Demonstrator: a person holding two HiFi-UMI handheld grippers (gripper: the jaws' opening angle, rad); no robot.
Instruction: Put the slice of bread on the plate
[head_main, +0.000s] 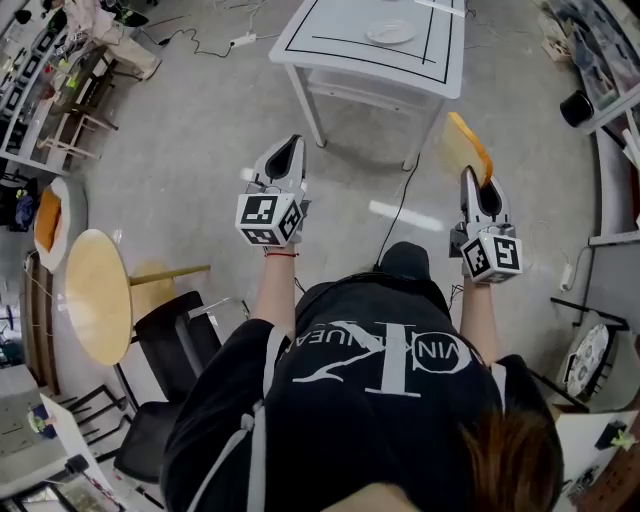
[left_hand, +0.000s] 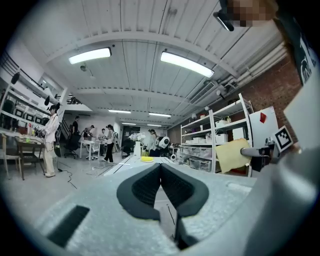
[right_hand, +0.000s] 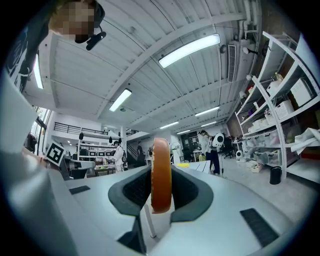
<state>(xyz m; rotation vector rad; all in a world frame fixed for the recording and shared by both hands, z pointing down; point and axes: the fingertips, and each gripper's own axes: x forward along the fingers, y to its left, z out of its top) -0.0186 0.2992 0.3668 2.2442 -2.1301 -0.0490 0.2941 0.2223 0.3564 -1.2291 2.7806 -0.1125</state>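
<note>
**Right claw (head_main: 476, 178) clamps the bread slice on edge, off the counter**

The right claw's pads press both faces of the slice of bread (right_hand: 161, 170), which stands upright between them. The left claw (head_main: 288, 150) is closed with its tips together and nothing in it. Both claws are held level in front of the person (head_main: 370, 400).

From the right gripper view only the slice's brown crust can be seen, as a narrow rounded band. Its flat faces are hidden against the pads. From above, the lower part of the slice is tucked behind the claw tips. What sticks out is pale yellow with an orange-brown rim along one side.

The slice is in the air over the floor (head_main: 200, 130), just off the near right corner of the white counter (head_main: 330, 45). The plate (head_main: 390, 32) lies on the counter right of the middle and towards the far edge. It is white on white and hard to pick out. The counter's far edge is cut off at the top of the head view. In the left gripper view something small and yellow shows on the counter, too small to tell what it is.
</note>
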